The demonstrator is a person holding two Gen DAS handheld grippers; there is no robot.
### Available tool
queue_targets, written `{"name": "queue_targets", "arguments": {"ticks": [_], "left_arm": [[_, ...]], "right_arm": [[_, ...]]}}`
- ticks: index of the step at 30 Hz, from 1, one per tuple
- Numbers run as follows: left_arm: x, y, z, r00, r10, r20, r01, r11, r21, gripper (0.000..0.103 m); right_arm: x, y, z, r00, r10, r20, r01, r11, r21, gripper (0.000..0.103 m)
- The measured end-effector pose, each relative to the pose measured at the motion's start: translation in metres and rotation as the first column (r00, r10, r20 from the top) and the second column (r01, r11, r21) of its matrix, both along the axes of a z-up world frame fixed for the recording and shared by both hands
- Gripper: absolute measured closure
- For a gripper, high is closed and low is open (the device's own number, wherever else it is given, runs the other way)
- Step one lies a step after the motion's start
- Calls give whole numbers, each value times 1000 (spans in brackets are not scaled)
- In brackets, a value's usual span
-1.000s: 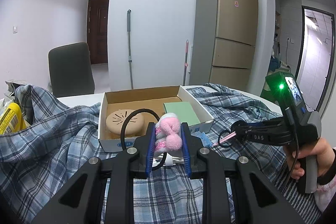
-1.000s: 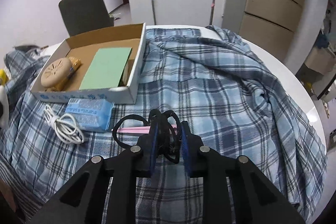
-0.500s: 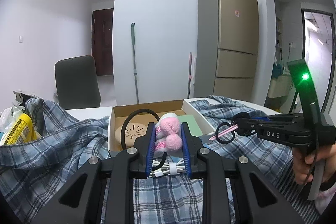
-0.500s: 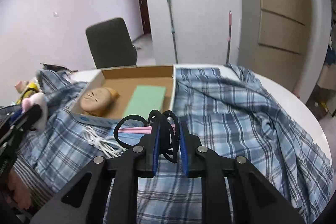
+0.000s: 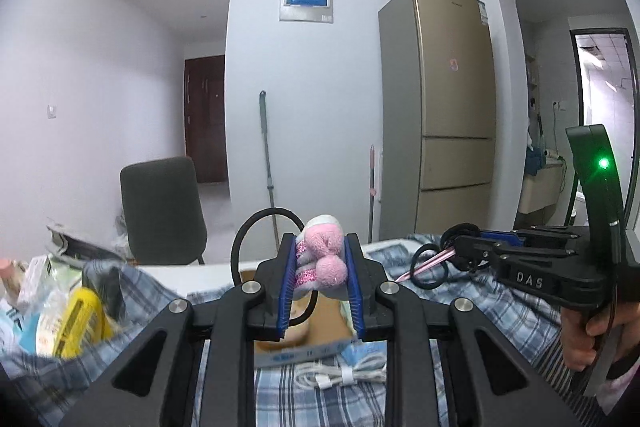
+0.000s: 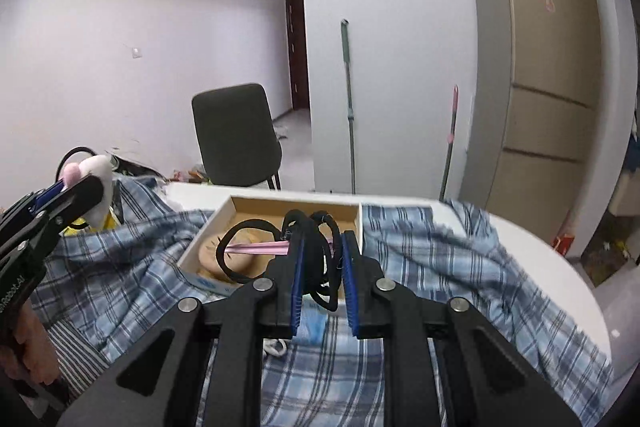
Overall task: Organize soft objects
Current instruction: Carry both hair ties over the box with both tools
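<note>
Tongs on both sides are clamped on soft things and held in the air above the bench (image 6: 520, 227). The left tongs (image 5: 320, 267) pinch a pink and white plush hair tie (image 5: 322, 261) tight between their blue pads, its black elastic loop standing up to the left of them. The right tongs (image 6: 322, 267) are closed on a bundle of black hair bands (image 6: 320, 259) with a pink strip (image 6: 256, 248) poking out to their left. Beyond and below both tongs sits an open cardboard box (image 6: 296, 205) on a blue checked shirt (image 6: 420, 239) that covers the bench. A round beige thing (image 6: 210, 251) lies in the box. Just under the left tongs, in front of the box, lies a coiled white cable (image 5: 340, 377). Left of them sits a yellow packet (image 5: 76, 323). A hand (image 5: 584, 335) grips the handle of the right tongs.
</note>
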State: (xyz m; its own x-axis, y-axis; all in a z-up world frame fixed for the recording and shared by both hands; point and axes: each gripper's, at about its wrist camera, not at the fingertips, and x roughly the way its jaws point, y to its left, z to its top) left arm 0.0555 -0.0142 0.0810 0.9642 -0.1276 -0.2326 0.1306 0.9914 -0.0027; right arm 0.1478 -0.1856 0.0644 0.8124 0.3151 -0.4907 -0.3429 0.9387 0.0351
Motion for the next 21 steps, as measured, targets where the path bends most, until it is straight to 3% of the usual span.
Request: {"name": "queue_targets", "arguments": {"ticks": [11,16,21], "left_arm": [[52,5,26,999,15,-33,-16,1000,-27,78],[87,8,20,998,26,-58,-27,999,-18,78],[115,9,4,995,26,-100,-29,999,-26,78]], "right_arm": [[26,19,33,997,3,75,-2,1000,-15,86],[51,33,34,998,-3,59,3,1000,-5,86],[79,49,16,1000,1,-3,-1,1000,16,86]]}}
